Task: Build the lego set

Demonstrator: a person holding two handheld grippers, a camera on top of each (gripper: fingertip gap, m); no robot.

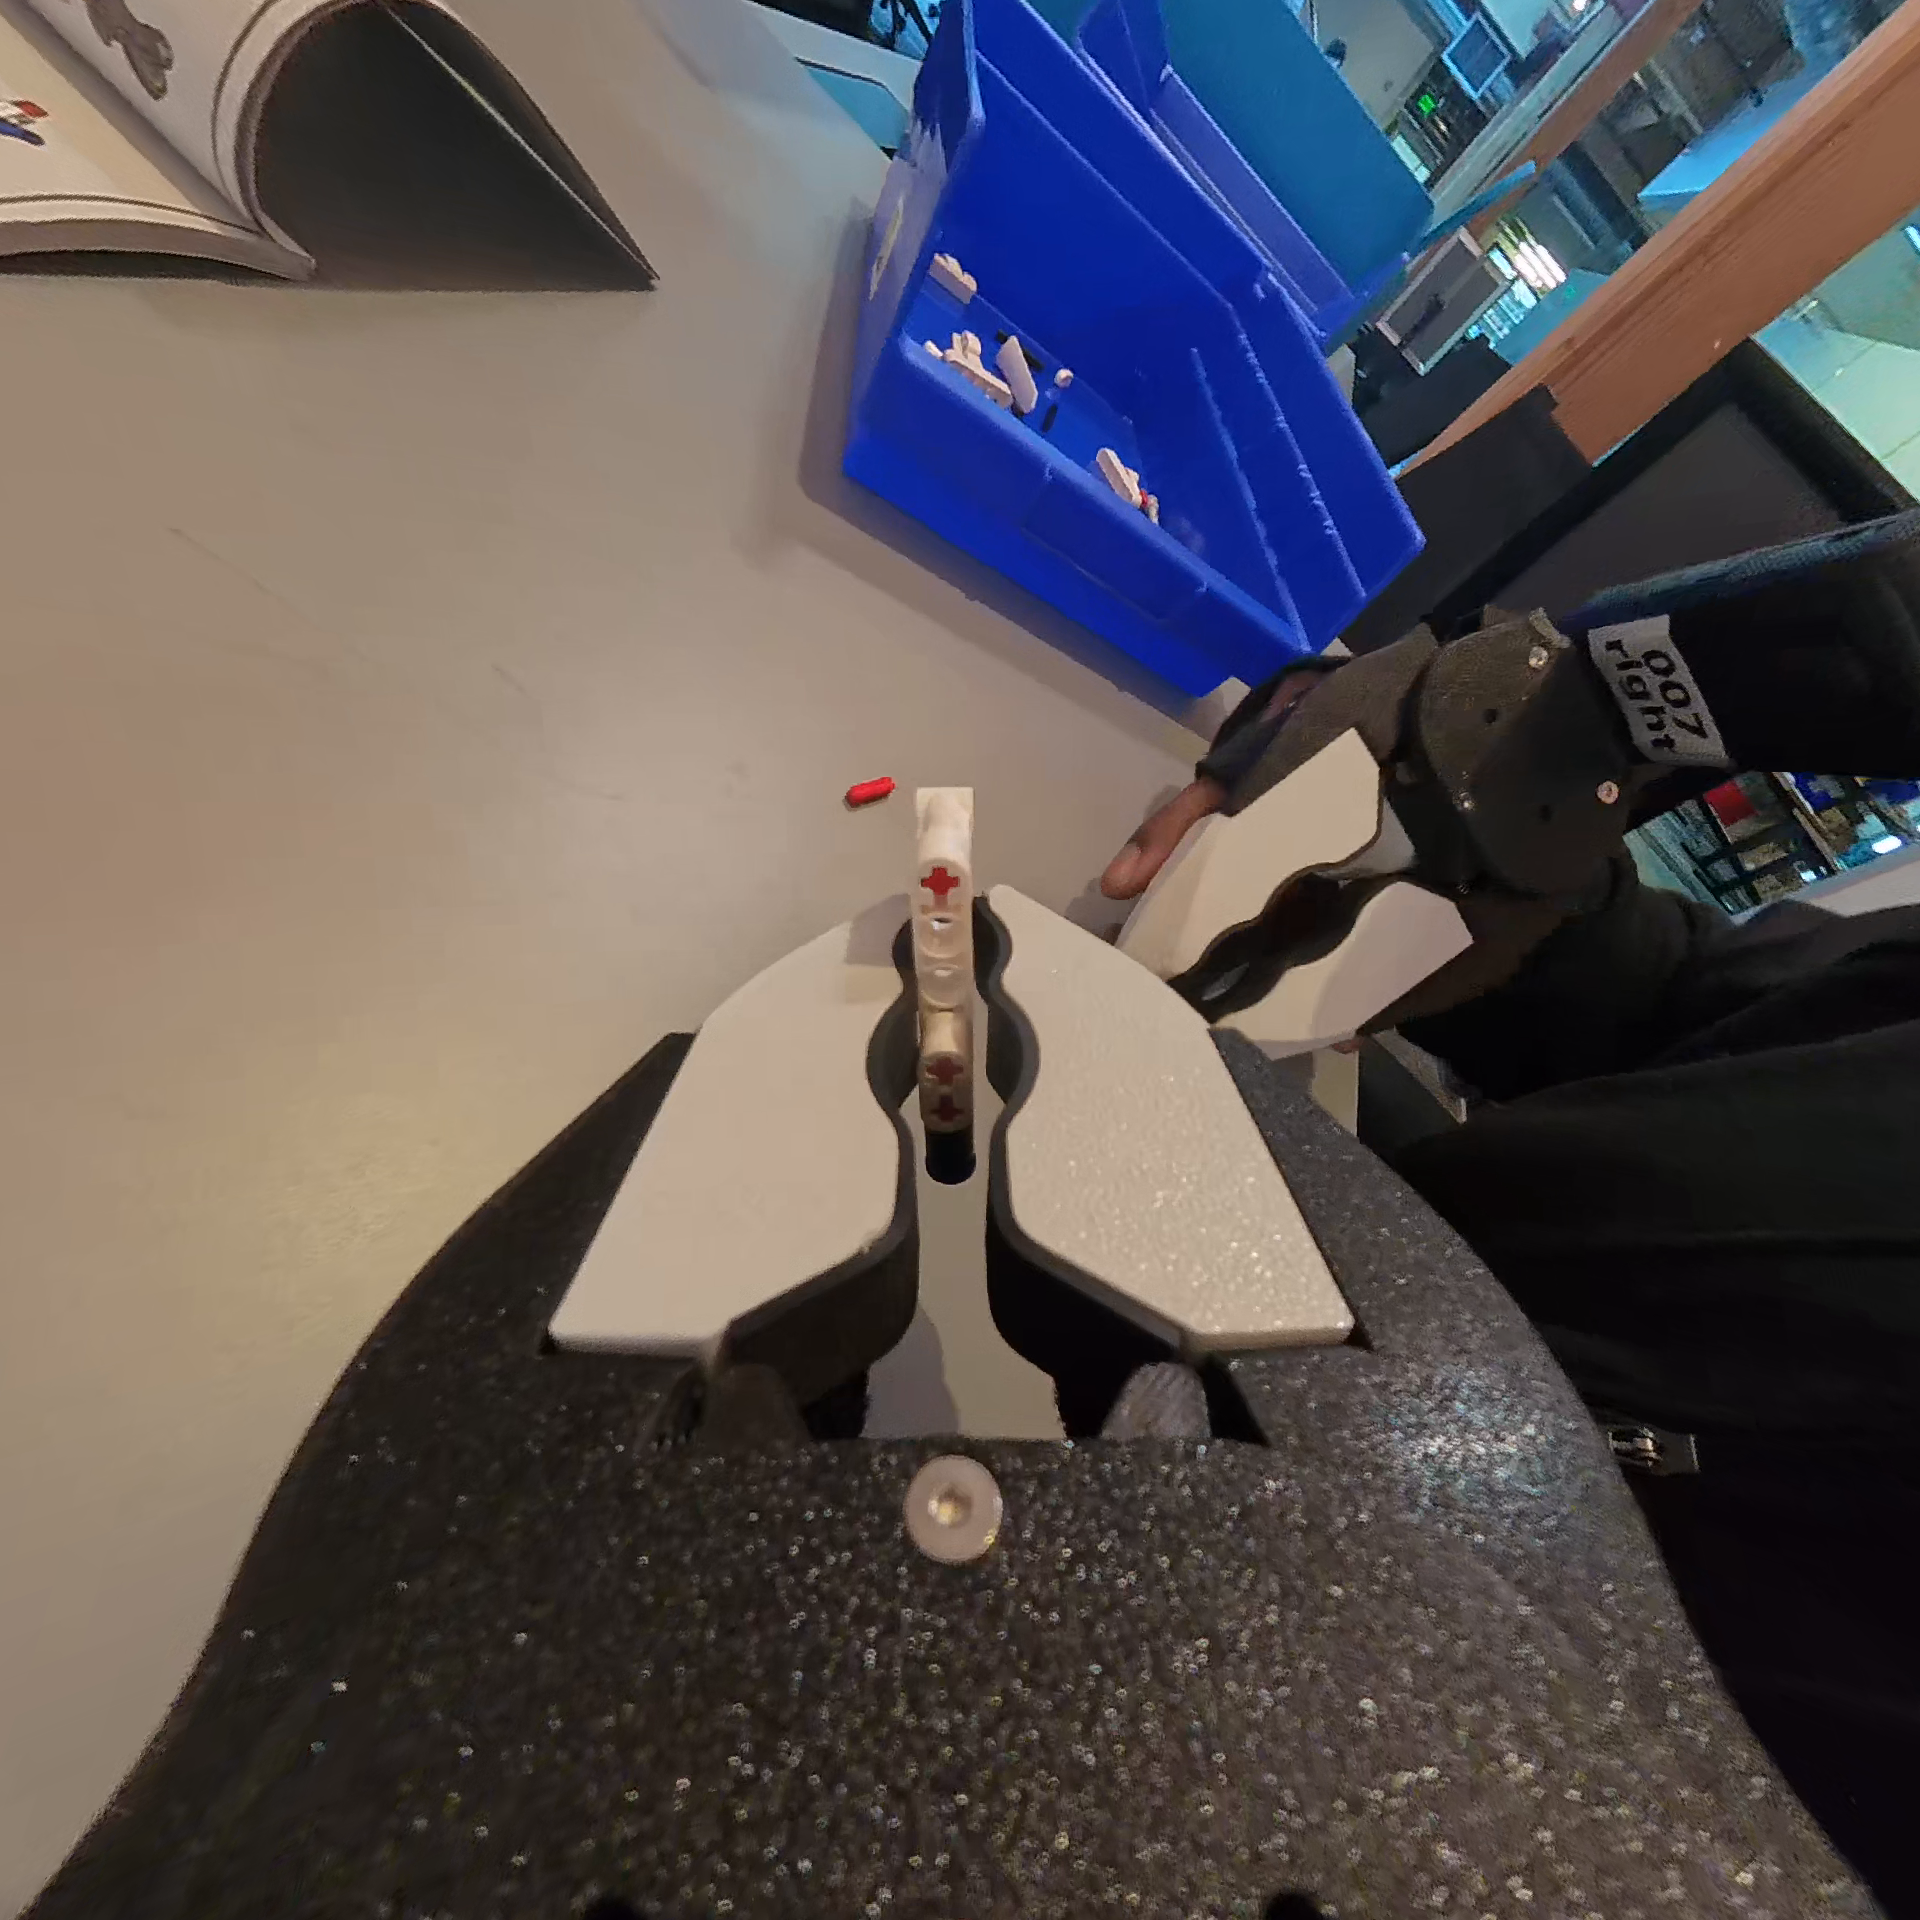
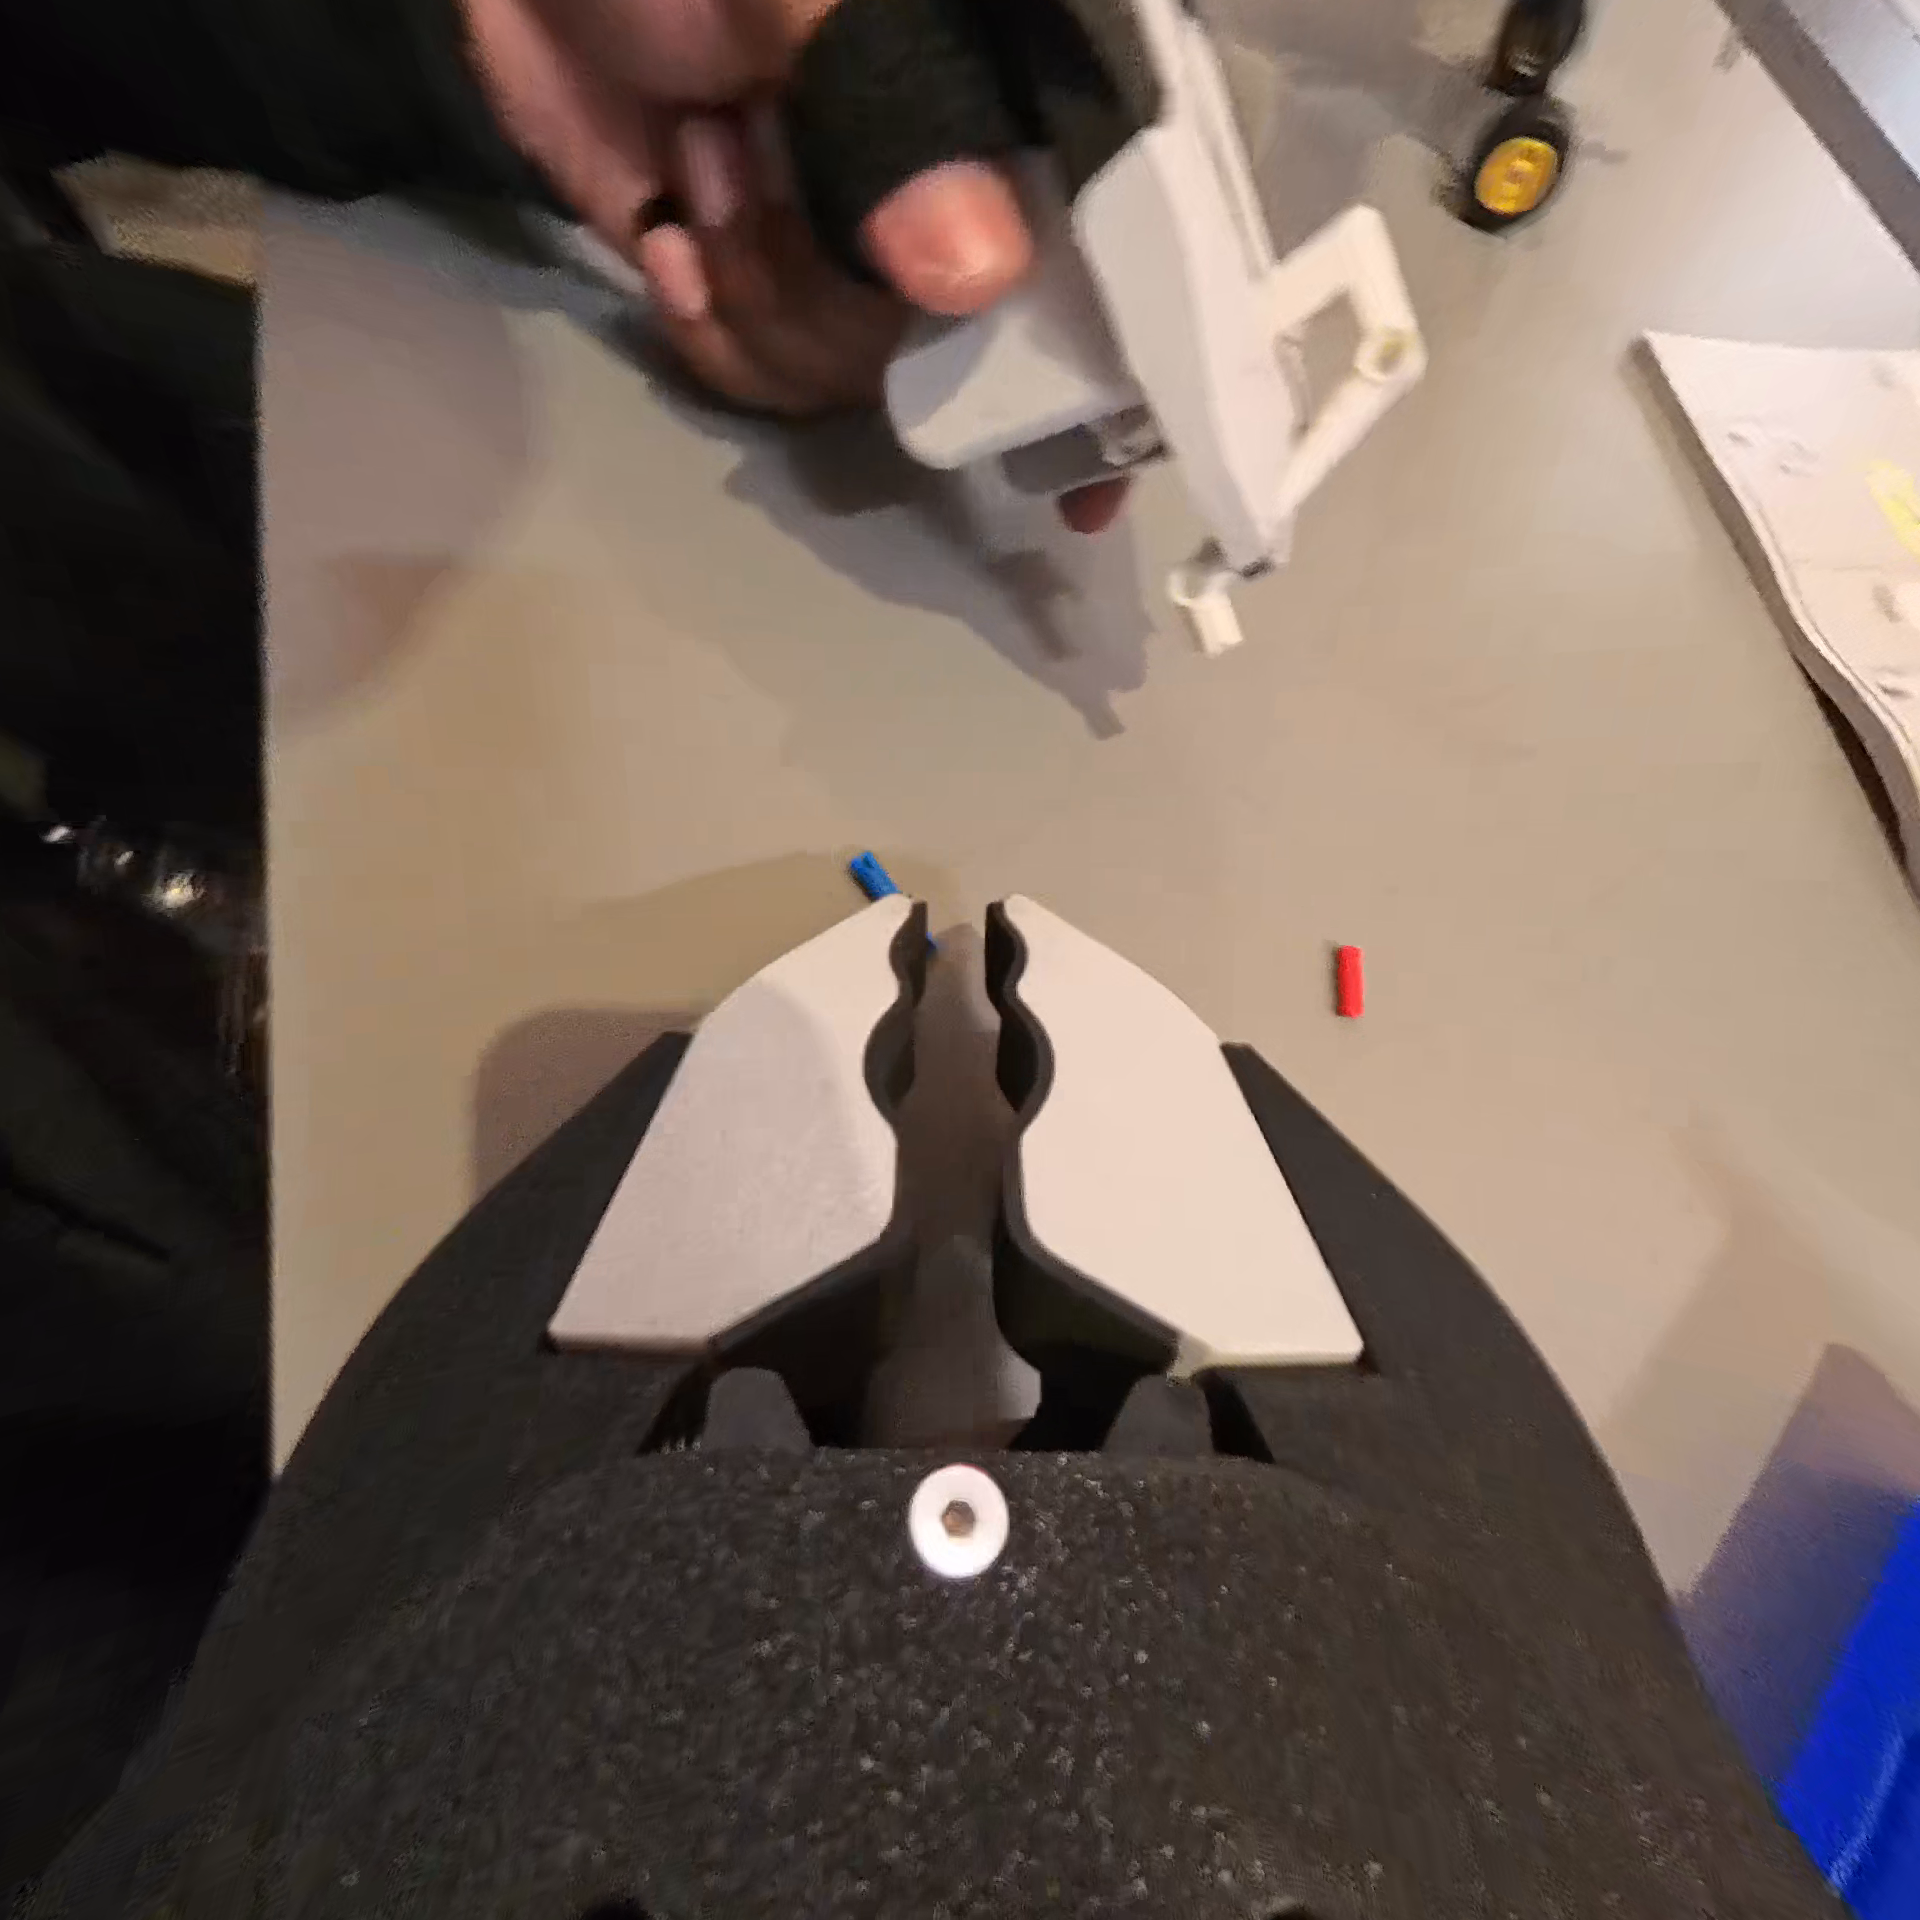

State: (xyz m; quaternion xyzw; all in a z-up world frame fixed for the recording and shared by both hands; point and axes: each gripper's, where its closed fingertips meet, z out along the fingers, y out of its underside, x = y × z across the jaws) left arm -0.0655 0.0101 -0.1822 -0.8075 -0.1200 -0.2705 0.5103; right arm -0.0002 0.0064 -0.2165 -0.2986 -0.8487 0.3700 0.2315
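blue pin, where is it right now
In the right wrist view the blue pin lies on the grey table, at the tip of the right gripper's left jaw, partly hidden by it; the red pin lies off to the right.

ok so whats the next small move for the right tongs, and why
Probably nudge the right tongs a little left and close on the blue pin. They stand open with nothing between the pads, and the pin lies on the table half under the left fingertip. The left tongs already grip the white beam.
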